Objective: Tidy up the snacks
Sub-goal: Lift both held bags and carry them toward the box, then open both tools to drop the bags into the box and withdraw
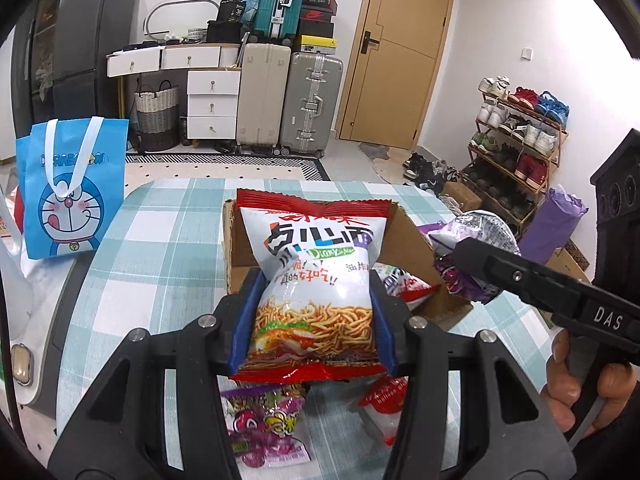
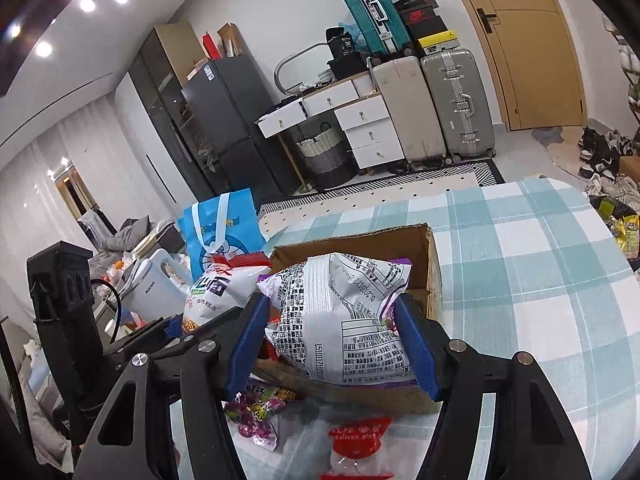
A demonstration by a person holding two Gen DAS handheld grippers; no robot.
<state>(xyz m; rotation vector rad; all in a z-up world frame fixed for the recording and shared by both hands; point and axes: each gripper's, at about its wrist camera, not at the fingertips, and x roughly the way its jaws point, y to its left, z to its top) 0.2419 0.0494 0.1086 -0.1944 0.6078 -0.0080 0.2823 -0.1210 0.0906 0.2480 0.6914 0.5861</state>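
Note:
My left gripper (image 1: pixel 314 320) is shut on a red and white noodle snack bag (image 1: pixel 316 280) and holds it above the near edge of an open cardboard box (image 1: pixel 404 232). My right gripper (image 2: pixel 338 340) is shut on a purple and silver snack bag (image 2: pixel 344 320), back side up, over the same box (image 2: pixel 434 264). The right gripper also shows in the left wrist view (image 1: pixel 464 252), with its bag (image 1: pixel 480 224) at the box's right side. Another red and white packet (image 1: pixel 404 284) lies inside the box.
On the checked tablecloth (image 2: pixel 540 300) near me lie a purple candy bag (image 1: pixel 268 428) and a red and white packet (image 2: pixel 360 444). A blue Doraemon tote (image 1: pixel 72 192) stands at the left. A white kettle (image 2: pixel 156 292) stands beyond the table's left edge.

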